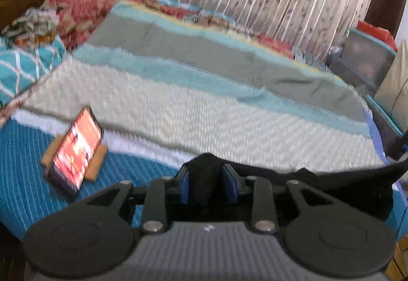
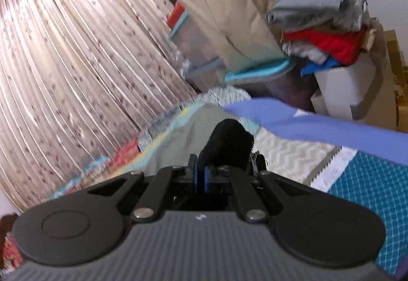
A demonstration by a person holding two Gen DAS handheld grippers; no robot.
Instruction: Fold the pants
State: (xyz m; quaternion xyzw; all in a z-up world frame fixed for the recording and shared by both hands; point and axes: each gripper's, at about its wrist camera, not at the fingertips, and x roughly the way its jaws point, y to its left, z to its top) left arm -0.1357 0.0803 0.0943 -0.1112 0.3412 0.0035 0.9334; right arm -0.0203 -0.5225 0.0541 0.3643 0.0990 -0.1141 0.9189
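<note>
The pants [image 1: 331,179] are black cloth. In the left wrist view a bunch of them sits between the blue pads of my left gripper [image 1: 209,185], which is shut on it, and the rest stretches taut to the right edge above the bed. In the right wrist view my right gripper [image 2: 200,174] is shut with its blue pads nearly touching, and a black wad of the pants [image 2: 228,143] stands up from between its fingers, so it holds the cloth. Each gripper shows only in its own view.
A striped bedspread [image 1: 204,102] in cream, teal and grey covers the bed. A lit phone [image 1: 76,151] leans on a wooden stand at the left. Pleated flowered curtains [image 2: 76,64] hang behind. Piled clothes [image 2: 323,23], bags and boxes stand past the bed's right end.
</note>
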